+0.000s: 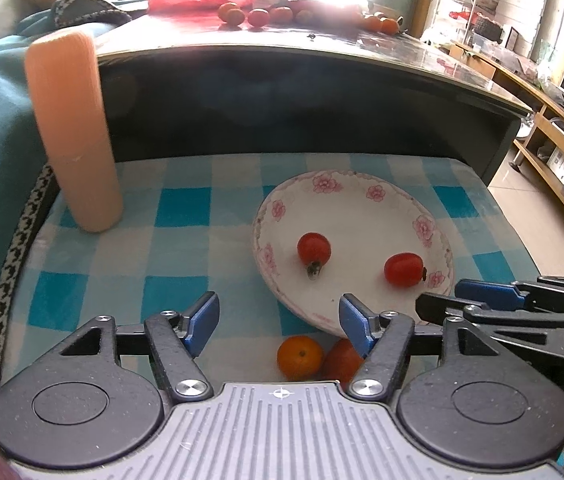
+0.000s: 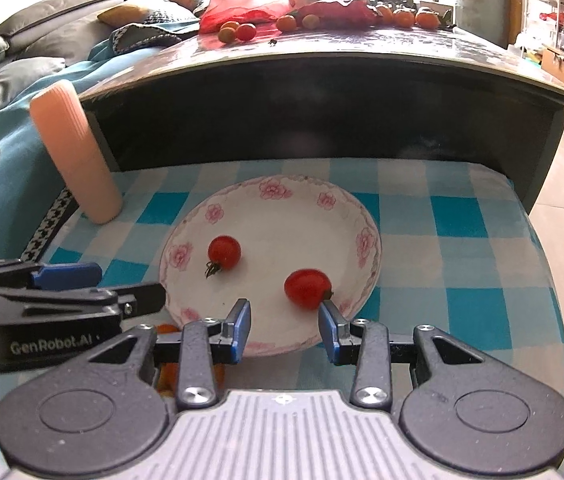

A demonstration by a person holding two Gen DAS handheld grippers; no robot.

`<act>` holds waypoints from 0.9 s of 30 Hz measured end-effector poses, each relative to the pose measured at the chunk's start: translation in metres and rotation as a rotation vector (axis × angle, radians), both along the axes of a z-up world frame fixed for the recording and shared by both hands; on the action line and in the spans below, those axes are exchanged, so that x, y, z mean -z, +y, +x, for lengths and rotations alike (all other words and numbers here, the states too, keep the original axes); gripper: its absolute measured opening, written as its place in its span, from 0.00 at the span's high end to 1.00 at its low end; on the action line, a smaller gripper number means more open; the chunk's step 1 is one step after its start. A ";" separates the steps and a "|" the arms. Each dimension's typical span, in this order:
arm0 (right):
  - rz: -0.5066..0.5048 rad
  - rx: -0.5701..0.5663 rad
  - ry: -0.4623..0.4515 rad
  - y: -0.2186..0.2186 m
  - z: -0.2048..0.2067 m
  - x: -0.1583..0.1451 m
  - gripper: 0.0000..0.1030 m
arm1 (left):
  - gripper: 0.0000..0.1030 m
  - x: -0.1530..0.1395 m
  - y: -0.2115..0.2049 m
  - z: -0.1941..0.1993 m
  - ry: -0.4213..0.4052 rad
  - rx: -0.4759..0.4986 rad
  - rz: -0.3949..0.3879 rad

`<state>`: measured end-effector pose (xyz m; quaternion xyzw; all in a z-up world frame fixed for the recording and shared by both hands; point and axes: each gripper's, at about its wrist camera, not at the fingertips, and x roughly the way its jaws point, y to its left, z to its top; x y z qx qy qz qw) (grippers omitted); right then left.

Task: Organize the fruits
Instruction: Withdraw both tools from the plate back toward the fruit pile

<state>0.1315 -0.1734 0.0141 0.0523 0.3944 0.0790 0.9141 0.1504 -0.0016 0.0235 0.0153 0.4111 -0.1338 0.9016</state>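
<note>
Fruit waiting to be sorted sits at the near edge of the checked cloth [image 1: 186, 208]: a small orange [image 1: 299, 357] and a redder fruit [image 1: 341, 360] touching it, both just outside the near rim of the flowered plate [image 1: 361, 208]. Two cherry tomatoes already lie in the plate, one with its stem [image 1: 313, 249] toward the left side, the other [image 1: 403, 269] near the right rim.

Left gripper [image 1: 278, 322] hangs above the two loose fruits with its jaws spread and nothing between them. Right gripper [image 2: 283, 330] hovers over the plate's near rim, its jaws also apart and empty, narrower than the left's; its right pad looks very near the second tomato [image 2: 306, 289].

Orange should be light, fairly firm and apt to roll, so I would take it across its middle with gentle pressure. Tomatoes are smooth and thin-skinned, easy to bruise or squirt out.

Room is tight: the two grippers are close side by side, the plate's raised rim could tip if pressed, and a tall peach cylinder [image 1: 70, 132] stands at the far left. Open cloth lies to the left of the plate
</note>
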 end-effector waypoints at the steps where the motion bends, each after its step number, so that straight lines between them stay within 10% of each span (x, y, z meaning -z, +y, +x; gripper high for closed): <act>1: -0.001 -0.003 0.004 0.001 -0.002 0.000 0.51 | 0.29 -0.001 0.002 -0.001 0.002 -0.003 -0.003; 27: -0.048 -0.135 0.087 0.031 -0.036 0.016 0.51 | 0.26 -0.001 0.095 -0.038 0.064 -0.158 -0.015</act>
